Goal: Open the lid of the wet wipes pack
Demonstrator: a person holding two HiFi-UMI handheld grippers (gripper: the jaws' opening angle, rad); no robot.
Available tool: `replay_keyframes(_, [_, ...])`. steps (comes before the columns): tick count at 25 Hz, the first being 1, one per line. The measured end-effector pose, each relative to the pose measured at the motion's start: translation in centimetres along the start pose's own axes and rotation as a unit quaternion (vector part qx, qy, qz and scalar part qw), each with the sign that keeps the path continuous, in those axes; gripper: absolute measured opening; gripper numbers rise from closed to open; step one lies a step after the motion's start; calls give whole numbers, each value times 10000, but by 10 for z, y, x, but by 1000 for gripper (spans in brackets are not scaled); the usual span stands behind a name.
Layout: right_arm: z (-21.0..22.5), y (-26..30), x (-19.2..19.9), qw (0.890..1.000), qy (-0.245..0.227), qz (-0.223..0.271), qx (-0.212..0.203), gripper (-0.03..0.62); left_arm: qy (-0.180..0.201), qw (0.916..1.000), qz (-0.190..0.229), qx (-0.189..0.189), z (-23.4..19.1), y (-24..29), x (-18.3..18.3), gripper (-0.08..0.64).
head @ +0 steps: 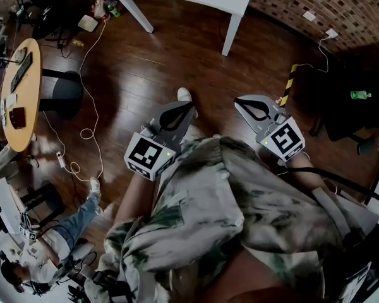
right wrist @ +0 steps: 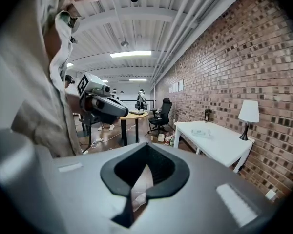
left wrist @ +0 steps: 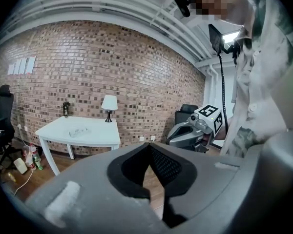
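On the white table (left wrist: pixel 102 139) by the brick wall (left wrist: pixel 88 62), the wet wipes pack (left wrist: pixel 78 130) lies flat near the middle of the top. It's too small in every view to tell whether the lid is up or down. A table lamp (left wrist: pixel 109 103) stands on the same table at the wall side, apart from the pack. The pack is well apart from both my grippers. Left gripper (left wrist: pixel 149 147): fingers pressed together at the tips, nothing between them. Right gripper (right wrist: pixel 146 146): same, tips meeting, empty. I hold both in front of my waist over the dark wood floor (head: pixel 145 68), side by side but not touching, noses toward the table, marker cubes toward me. My white shoe (head: pixel 184 94) shows just past the left gripper's nose. A round wooden table (head: pixel 26 109) sits off to my left.
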State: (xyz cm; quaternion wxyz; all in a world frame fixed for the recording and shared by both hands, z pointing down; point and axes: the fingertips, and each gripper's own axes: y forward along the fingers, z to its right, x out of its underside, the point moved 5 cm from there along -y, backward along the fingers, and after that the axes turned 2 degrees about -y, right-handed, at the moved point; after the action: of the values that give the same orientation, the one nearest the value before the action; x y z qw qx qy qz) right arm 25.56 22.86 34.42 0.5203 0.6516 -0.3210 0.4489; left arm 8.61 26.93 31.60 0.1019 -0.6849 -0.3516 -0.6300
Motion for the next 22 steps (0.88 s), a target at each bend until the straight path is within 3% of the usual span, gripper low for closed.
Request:
replay_keyframes(6, [76, 57, -19, 9994, 11, -222, 253, 8, -278, 9994, 4, 228, -105, 47, -16, 3])
replay_keyframes(14, [180, 166, -65, 9984, -186, -341, 411, 8, -92, 9990, 64, 424, -255, 93, -62, 3])
replay_keyframes(19, [225, 223, -78, 9979, -535, -328, 139, 8, -206, 9994, 38, 288, -319, 119, -73, 3])
replay_keyframes(22, [262, 253, -78, 9968, -721, -322, -94, 8, -441, 9990, 69, 14, -354, 141, -74, 3])
